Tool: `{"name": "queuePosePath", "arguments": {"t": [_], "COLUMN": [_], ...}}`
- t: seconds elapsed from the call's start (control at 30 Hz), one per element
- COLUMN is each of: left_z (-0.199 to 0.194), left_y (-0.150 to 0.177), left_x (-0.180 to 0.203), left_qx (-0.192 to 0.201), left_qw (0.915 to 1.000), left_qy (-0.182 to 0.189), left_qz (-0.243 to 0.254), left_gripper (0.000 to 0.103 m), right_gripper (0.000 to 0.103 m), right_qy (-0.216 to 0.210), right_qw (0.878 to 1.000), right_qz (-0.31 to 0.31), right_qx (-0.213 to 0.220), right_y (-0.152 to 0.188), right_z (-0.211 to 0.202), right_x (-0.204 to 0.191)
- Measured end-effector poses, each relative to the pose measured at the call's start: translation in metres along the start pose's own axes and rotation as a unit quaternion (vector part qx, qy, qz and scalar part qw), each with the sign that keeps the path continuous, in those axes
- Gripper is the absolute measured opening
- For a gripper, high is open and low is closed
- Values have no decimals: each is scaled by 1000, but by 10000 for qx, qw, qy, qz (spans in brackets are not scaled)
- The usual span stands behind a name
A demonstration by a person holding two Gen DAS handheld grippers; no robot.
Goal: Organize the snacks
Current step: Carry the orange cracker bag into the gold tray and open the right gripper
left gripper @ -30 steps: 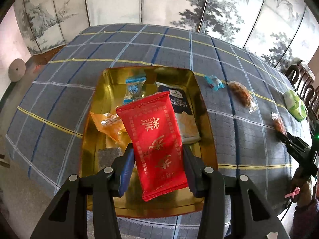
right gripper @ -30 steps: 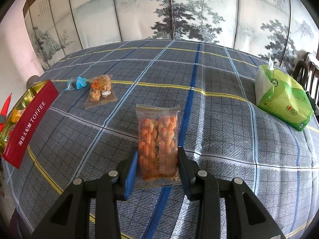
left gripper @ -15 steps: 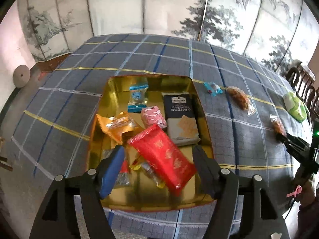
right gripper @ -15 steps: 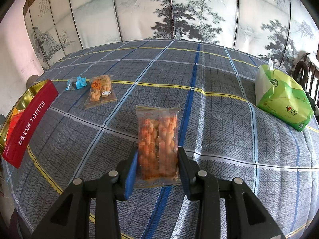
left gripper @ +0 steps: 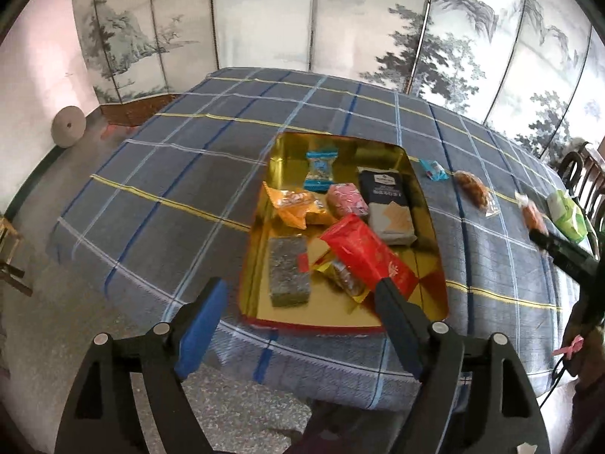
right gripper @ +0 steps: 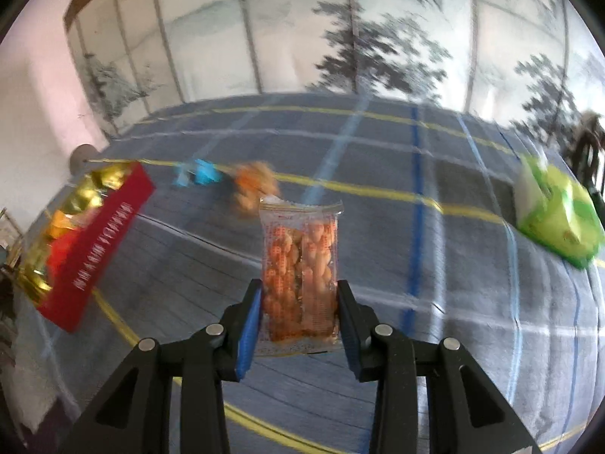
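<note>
A gold tin tray (left gripper: 427,227) with red sides lies on the plaid tablecloth and holds several snacks, among them a red packet (left gripper: 363,255) lying on the others. My left gripper (left gripper: 298,302) is open and empty, pulled back over the table's near edge. My right gripper (right gripper: 298,310) is shut on a clear packet of orange peanuts (right gripper: 298,265), held upright above the cloth. The tray (right gripper: 102,234) shows at the left of the right wrist view. The right gripper also shows at the right of the left wrist view (left gripper: 559,249).
A blue candy (left gripper: 434,169) and a clear packet of orange snacks (left gripper: 474,191) lie on the cloth right of the tray. A green tissue pack (right gripper: 556,215) sits at the far right. A painted folding screen stands behind the table. Chairs stand at the right edge.
My left gripper let go of the red packet into the tray, opened, and drew back. My right gripper lifted the peanut packet and is swinging left toward the tray.
</note>
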State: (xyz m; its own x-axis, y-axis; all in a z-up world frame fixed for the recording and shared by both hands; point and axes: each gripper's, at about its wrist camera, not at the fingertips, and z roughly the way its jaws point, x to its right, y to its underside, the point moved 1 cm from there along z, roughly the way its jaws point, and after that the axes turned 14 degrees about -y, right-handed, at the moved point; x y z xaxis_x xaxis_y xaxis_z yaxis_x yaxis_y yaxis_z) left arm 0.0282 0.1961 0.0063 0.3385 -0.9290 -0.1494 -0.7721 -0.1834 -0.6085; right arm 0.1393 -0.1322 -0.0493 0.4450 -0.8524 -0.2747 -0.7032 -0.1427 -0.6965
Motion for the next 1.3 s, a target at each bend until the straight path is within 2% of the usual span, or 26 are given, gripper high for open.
{"name": "queuePosePath", "arguments": {"t": [0.1,0.37,0.6,0.83,1.3], "left_z": [-4,-6,-4,0,16], "left_y": [3,7,8,11,15], "left_x": [-4,-9,-19,-31,-41], "left_qx": [98,139,196,169,-27], "left_qw": [9999,9997,9993,9996,10000], "left_qy": [-141,-135,-238,-137,-83], "left_qz": [3,136,213,168,49], "left_gripper": [86,86,86,86,86], "right_gripper": [38,38,38,38,38], "right_qy": [-339,-1391,-1636,-1446,-792], "right_qw": [9992,9879,9795,9769,9680], "right_qz": [-192,-637,-847,-1056,-1954], "right_qx": [64,-256,-810,-1169,-1363], "right_y": [-21,-64,-77,-82,-76], "right_z": [4,58,123,168,194], "right_x": [-34,-137,-197,-231,-271]}}
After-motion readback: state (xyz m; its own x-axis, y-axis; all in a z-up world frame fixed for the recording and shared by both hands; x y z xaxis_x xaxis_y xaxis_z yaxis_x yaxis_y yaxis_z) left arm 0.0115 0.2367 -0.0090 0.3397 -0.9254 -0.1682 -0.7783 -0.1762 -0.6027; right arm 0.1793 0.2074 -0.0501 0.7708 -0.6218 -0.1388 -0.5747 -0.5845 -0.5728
